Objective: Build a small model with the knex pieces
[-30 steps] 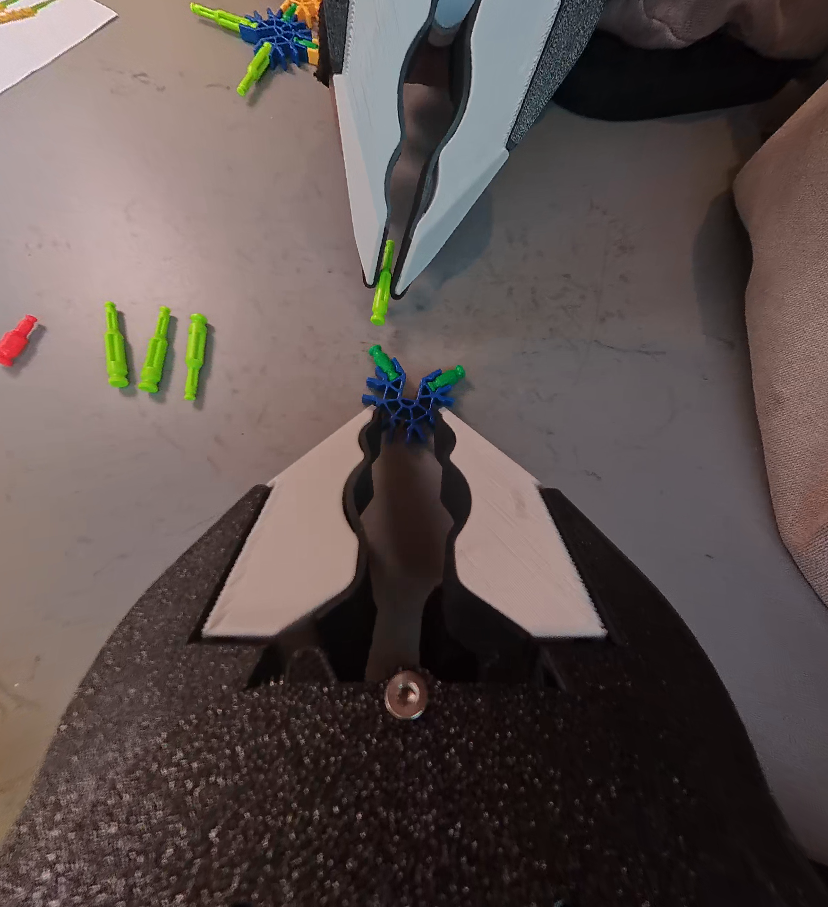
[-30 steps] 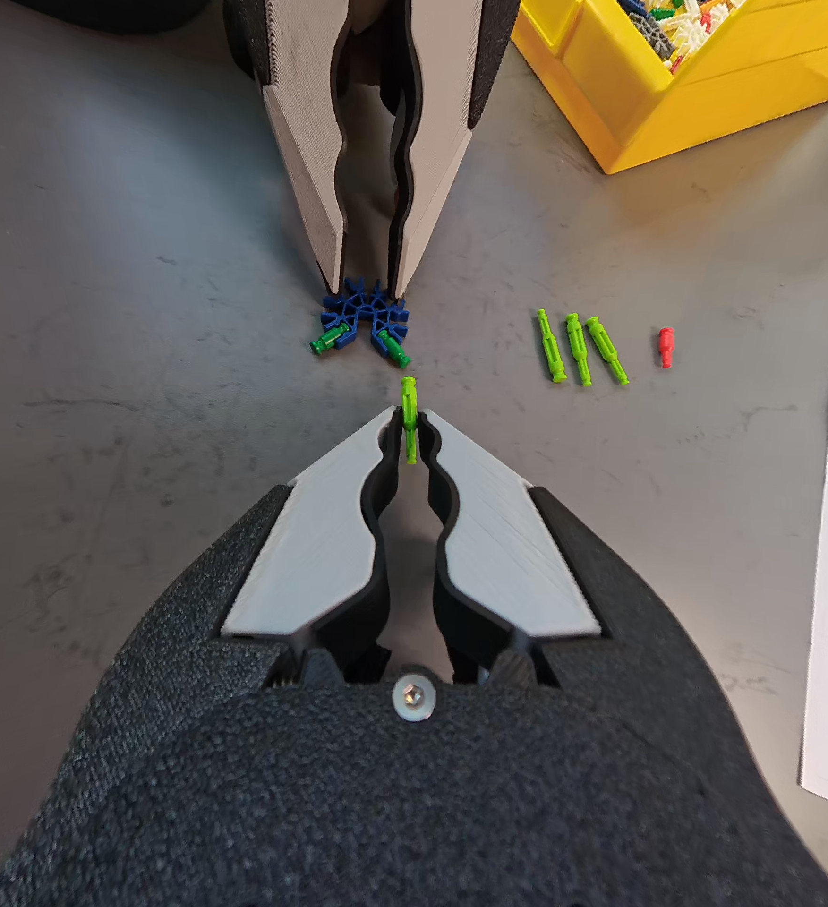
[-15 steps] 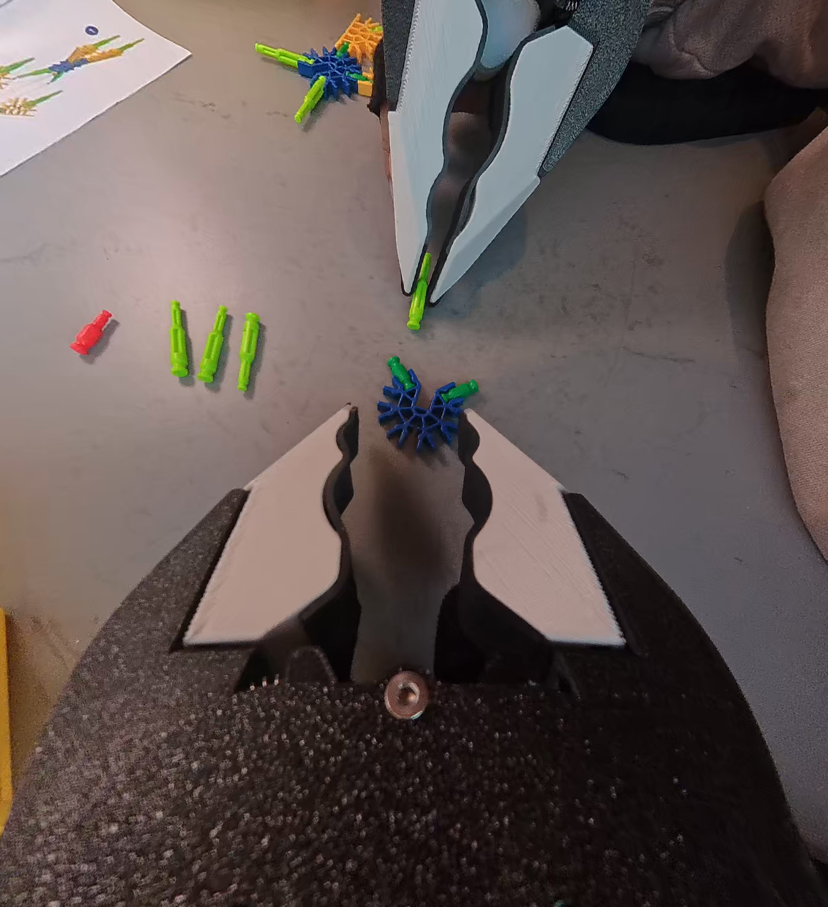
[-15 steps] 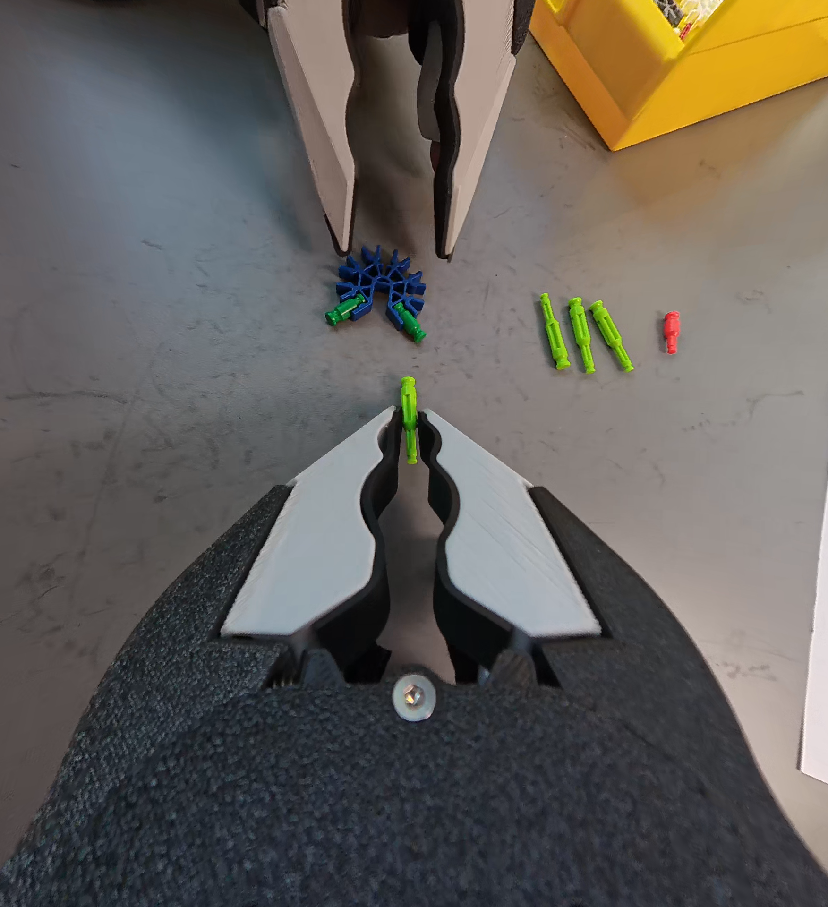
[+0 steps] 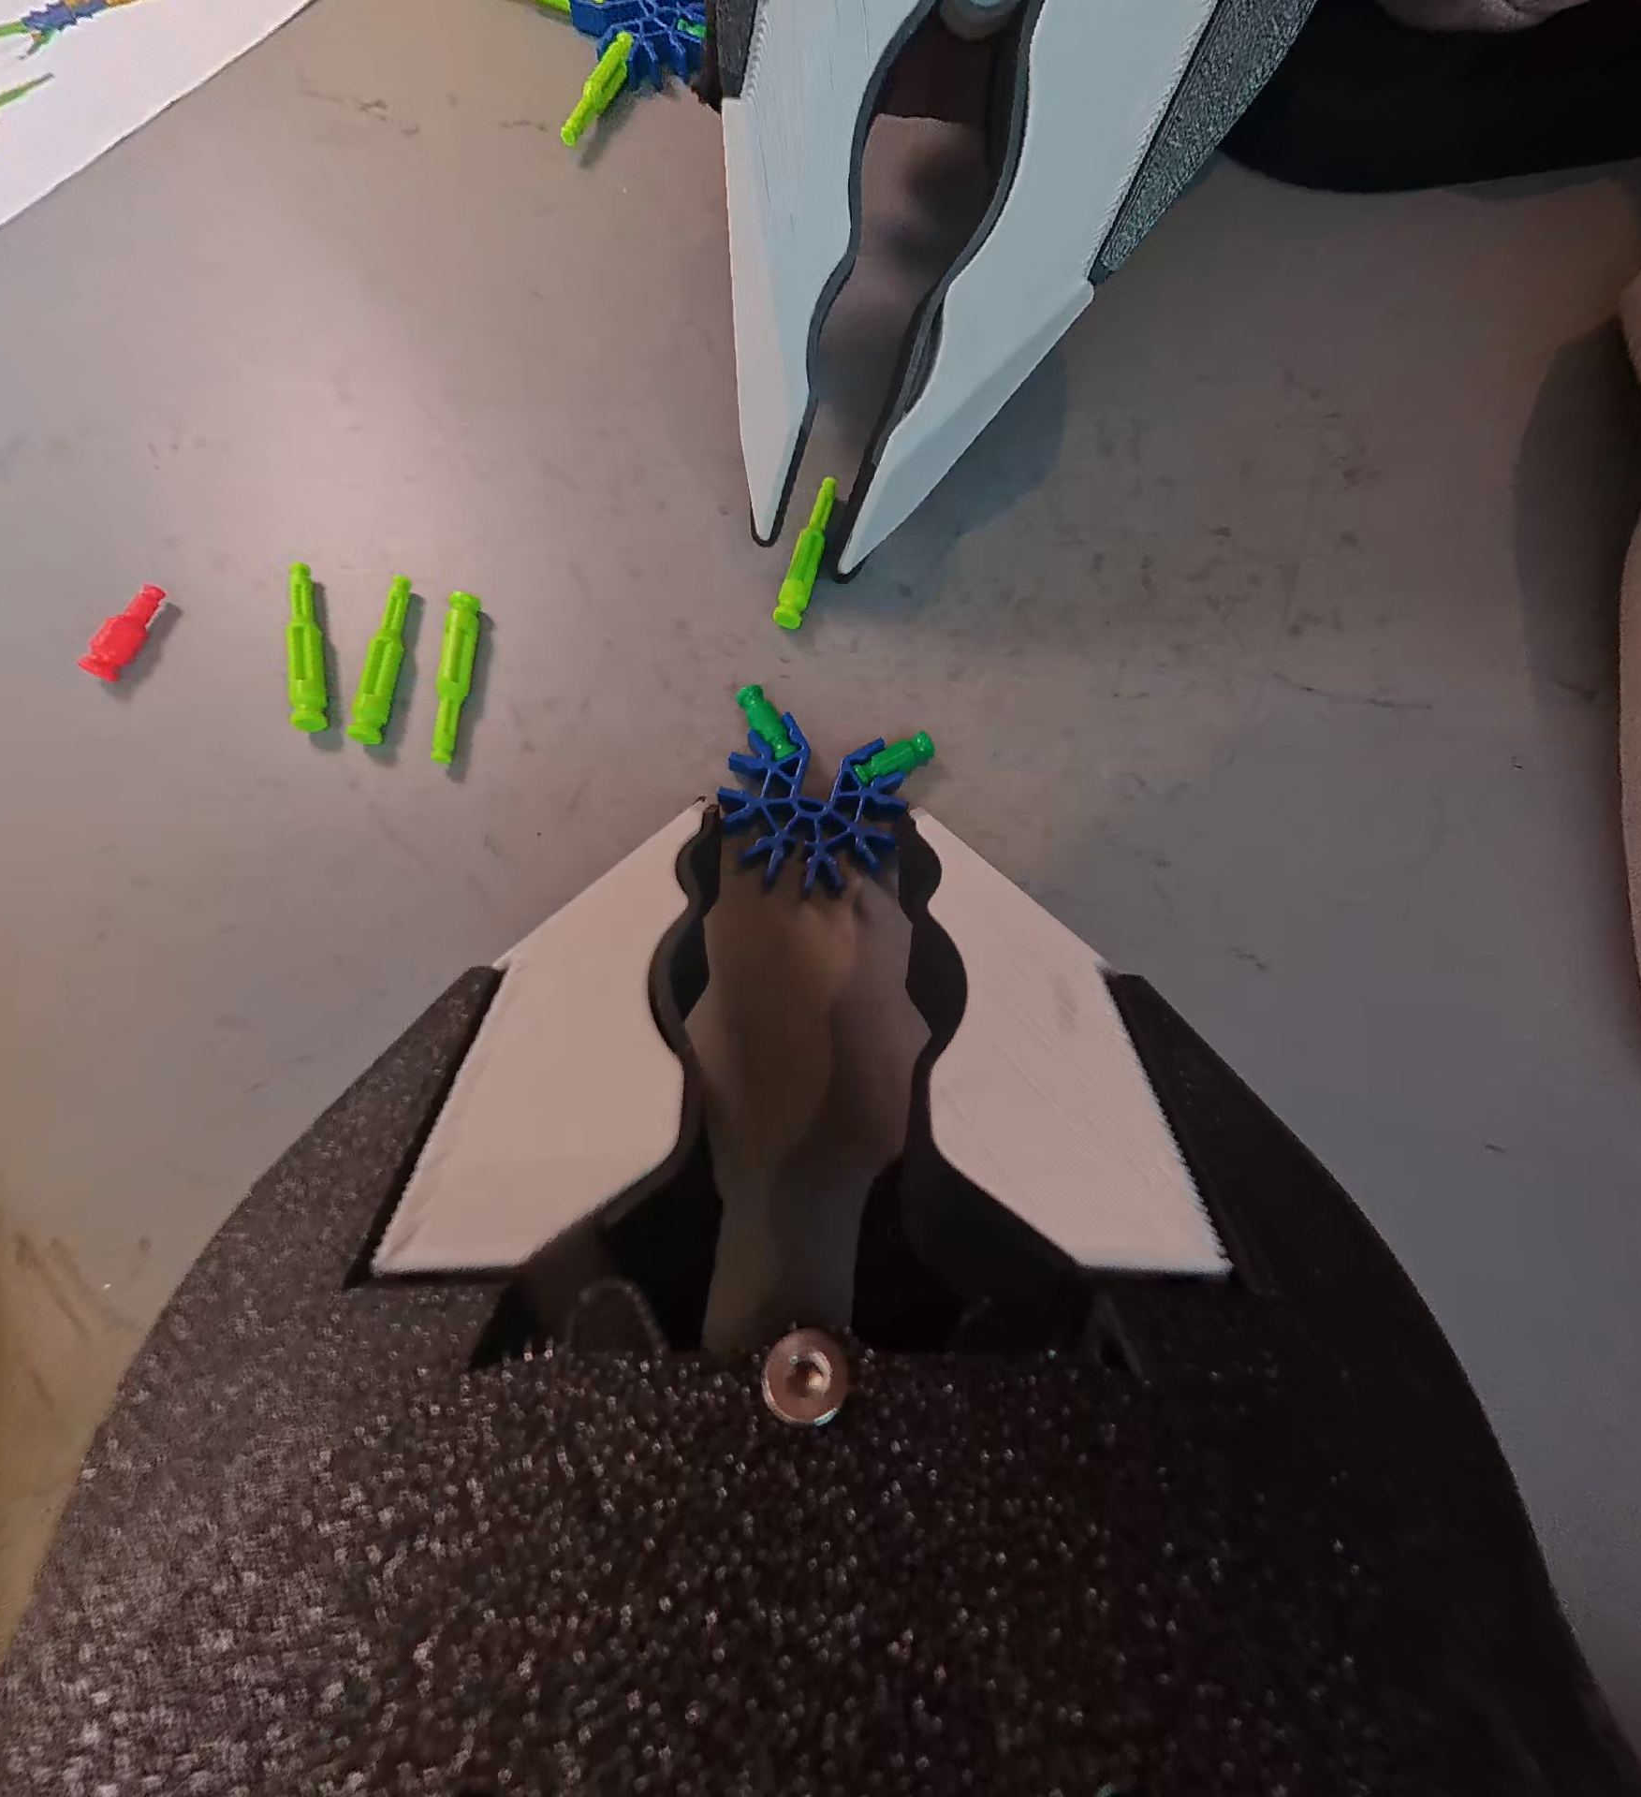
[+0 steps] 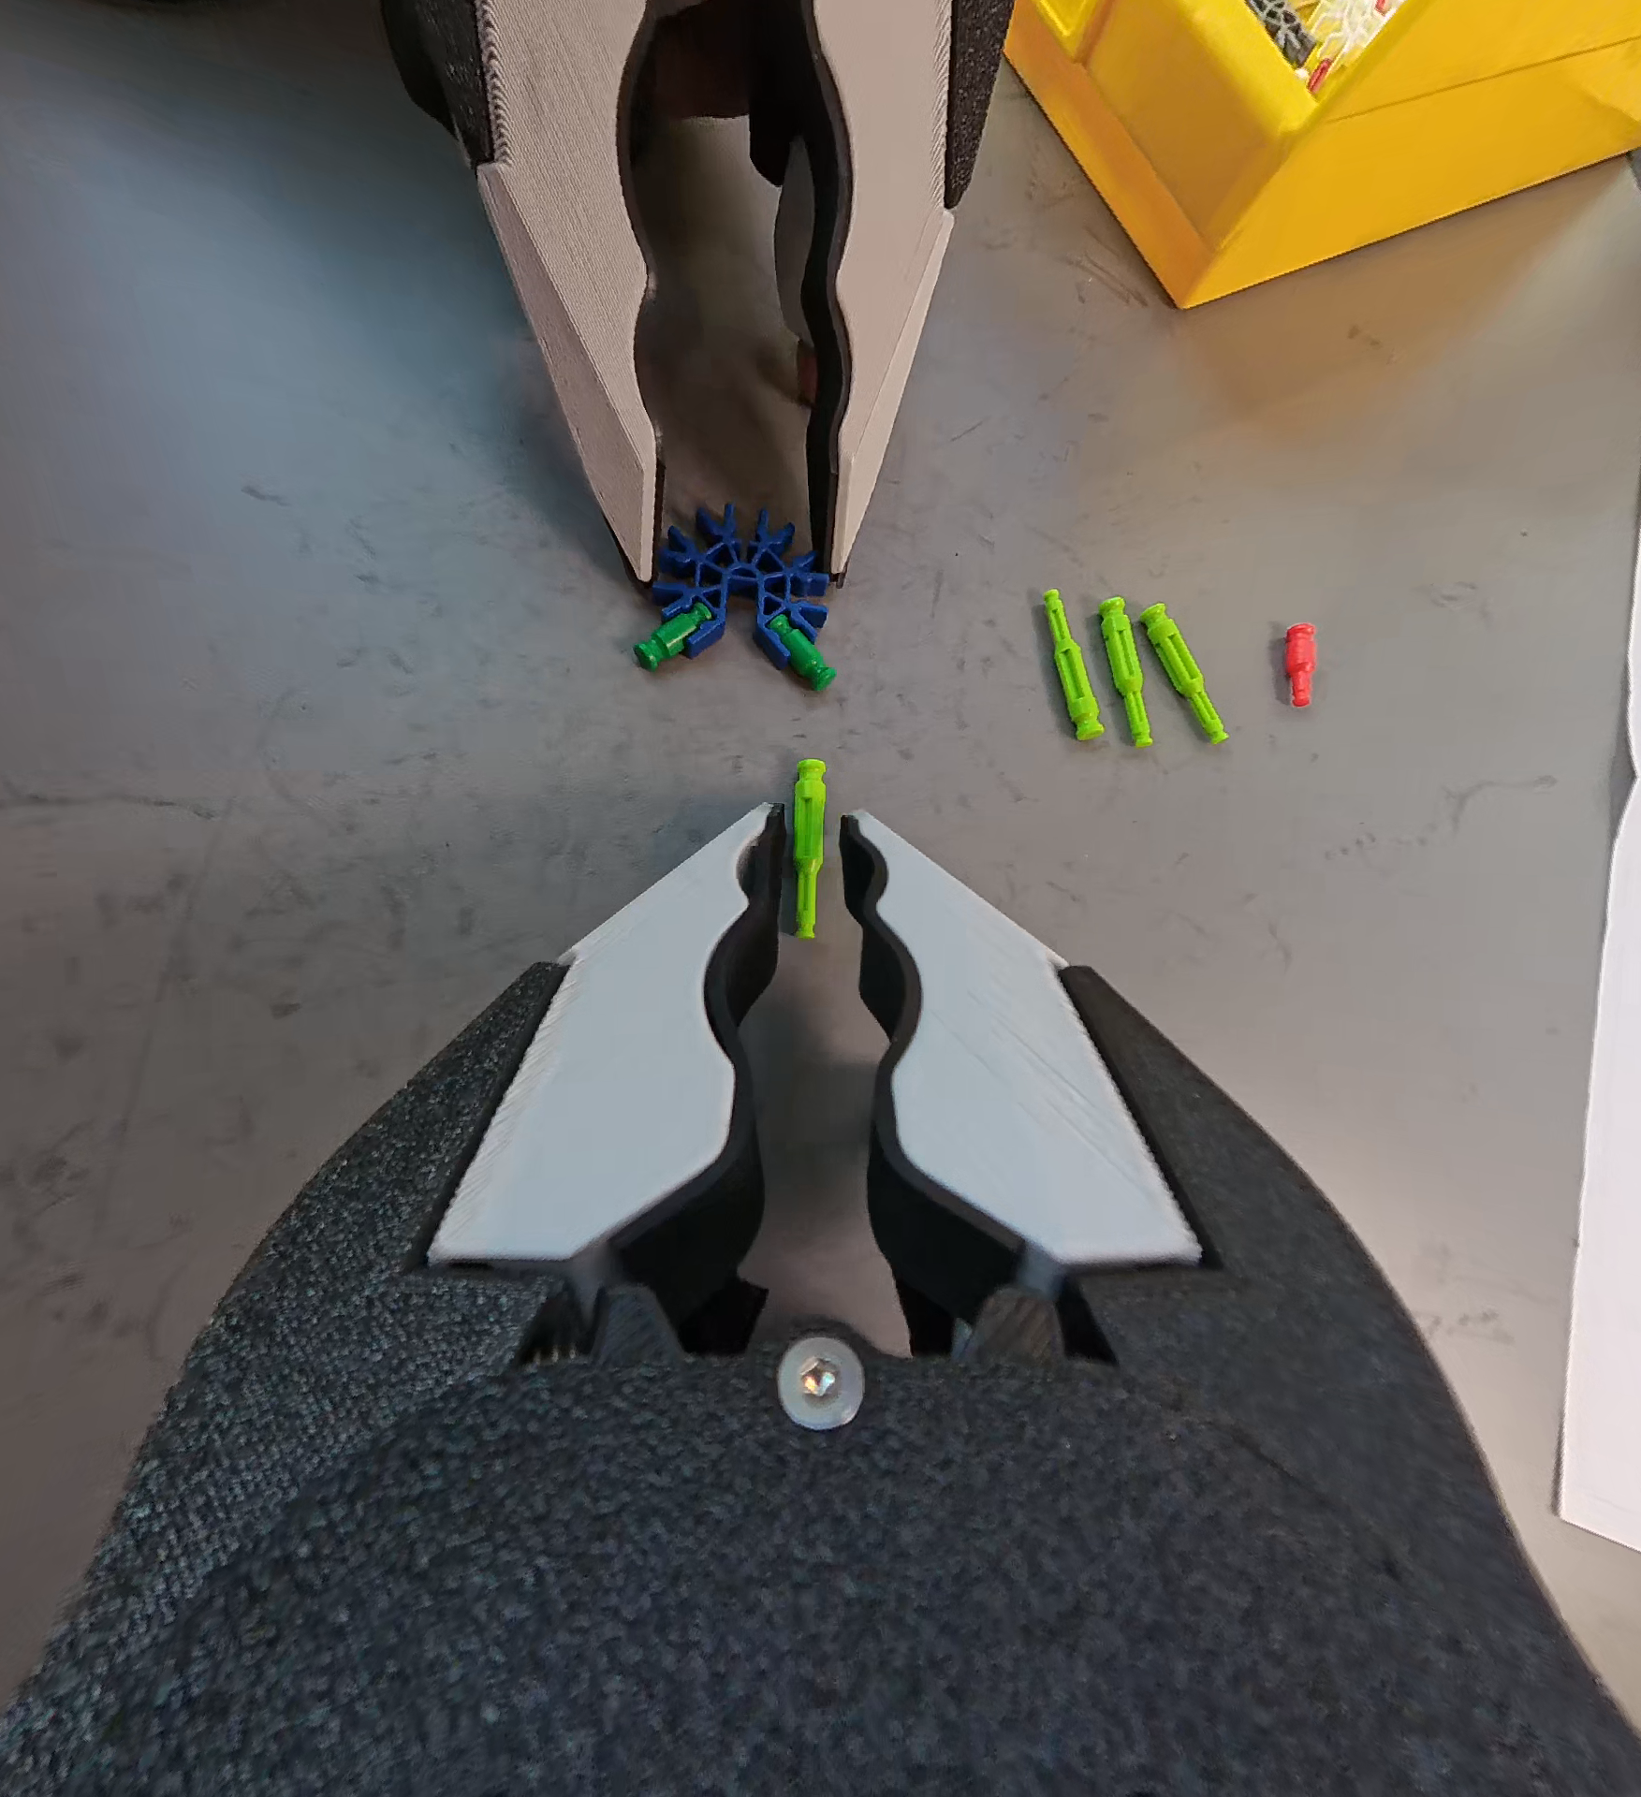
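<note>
Left wrist view: left gripper (image 5: 806,812) brackets the blue connector (image 5: 811,827) on the grey table (image 5: 1186,681), pinch unclear. Just beyond, the right gripper (image 5: 805,554), narrowly parted, straddles a loose lime rod (image 5: 802,579).

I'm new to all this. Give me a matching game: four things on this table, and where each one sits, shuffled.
1. blue connector
2. lone lime rod
3. red rod
4. yellow bin

A. between the fingertips of the right gripper
B. beside three lime rods in a row
C. between the fingertips of the left gripper
D. holding loose pieces

Pairs: 1-C, 2-A, 3-B, 4-D.
</note>
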Demonstrator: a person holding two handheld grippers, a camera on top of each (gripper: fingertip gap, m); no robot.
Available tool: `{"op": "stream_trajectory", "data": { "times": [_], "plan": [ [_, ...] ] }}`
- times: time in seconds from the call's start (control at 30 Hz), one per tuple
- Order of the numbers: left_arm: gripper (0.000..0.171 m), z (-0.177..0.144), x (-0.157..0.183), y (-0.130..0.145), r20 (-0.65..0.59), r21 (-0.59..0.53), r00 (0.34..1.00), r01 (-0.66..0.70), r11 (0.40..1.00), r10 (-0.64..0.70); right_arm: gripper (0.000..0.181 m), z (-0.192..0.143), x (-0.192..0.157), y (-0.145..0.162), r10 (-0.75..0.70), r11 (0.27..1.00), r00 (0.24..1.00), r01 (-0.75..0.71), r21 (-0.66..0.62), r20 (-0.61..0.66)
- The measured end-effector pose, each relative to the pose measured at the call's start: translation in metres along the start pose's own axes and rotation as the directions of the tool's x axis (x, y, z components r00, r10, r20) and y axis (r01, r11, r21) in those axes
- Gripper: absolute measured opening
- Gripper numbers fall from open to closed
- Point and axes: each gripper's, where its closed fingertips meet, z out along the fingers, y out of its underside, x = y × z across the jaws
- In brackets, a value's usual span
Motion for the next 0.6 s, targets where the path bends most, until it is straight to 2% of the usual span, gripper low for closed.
{"op": "stream_trajectory", "data": {
  "times": [0.1, 0.17, 0.2, 0.23, 0.3, 0.4, 0.47, 0.53, 0.6],
  "plan": [
    [0.036, 0.0, 0.0, 0.001, 0.014, -0.013, 1.0, -0.002, 1.0, 0.002, 0.013, -0.011, 0.009, -0.01, 0.009, 0.998, 0.999, -0.007, 0.063, -0.032],
    [0.038, -0.002, 0.0, 0.002, 0.022, -0.021, 1.0, -0.015, 1.0, 0.016, 0.017, -0.031, 0.027, -0.022, 0.044, 0.988, 0.995, -0.029, 0.151, -0.094],
    [0.046, -0.003, 0.001, -0.001, 0.017, -0.014, 1.0, -0.027, 1.0, 0.027, 0.02, -0.045, 0.041, -0.028, 0.075, 0.978, 0.987, -0.045, 0.206, -0.144],
    [0.05, -0.007, 0.001, -0.006, 0.018, 0.016, 0.999, -0.031, 0.999, 0.03, 0.022, -0.063, 0.056, -0.034, 0.116, 0.962, 0.973, -0.06, 0.267, -0.199],
    [0.052, -0.022, -0.001, -0.03, 0.026, 0.145, 0.999, -0.025, 0.989, 0.021, 0.023, -0.102, 0.086, -0.041, 0.221, 0.912, 0.929, -0.09, 0.4, -0.296],
    [0.052, -0.063, -0.026, -0.069, 0.145, 0.399, 0.989, -0.018, 0.917, -0.043, 0.026, -0.146, 0.116, -0.032, 0.384, 0.828, 0.852, -0.147, 0.542, -0.355],
    [0.052, -0.099, -0.049, -0.086, 0.236, 0.548, 0.962, -0.017, 0.836, -0.135, 0.03, -0.159, 0.129, -0.018, 0.437, 0.813, 0.805, -0.163, 0.558, -0.402],
    [0.053, -0.138, -0.07, -0.092, 0.345, 0.635, 0.913, -0.058, 0.77, -0.216, 0.032, -0.166, 0.136, -0.008, 0.452, 0.821, 0.771, -0.162, 0.548, -0.449],
    [0.053, -0.182, -0.088, -0.09, 0.482, 0.661, 0.83, -0.134, 0.739, -0.28, 0.034, -0.167, 0.139, -0.002, 0.459, 0.829, 0.753, -0.171, 0.533, -0.472]
  ]
}}
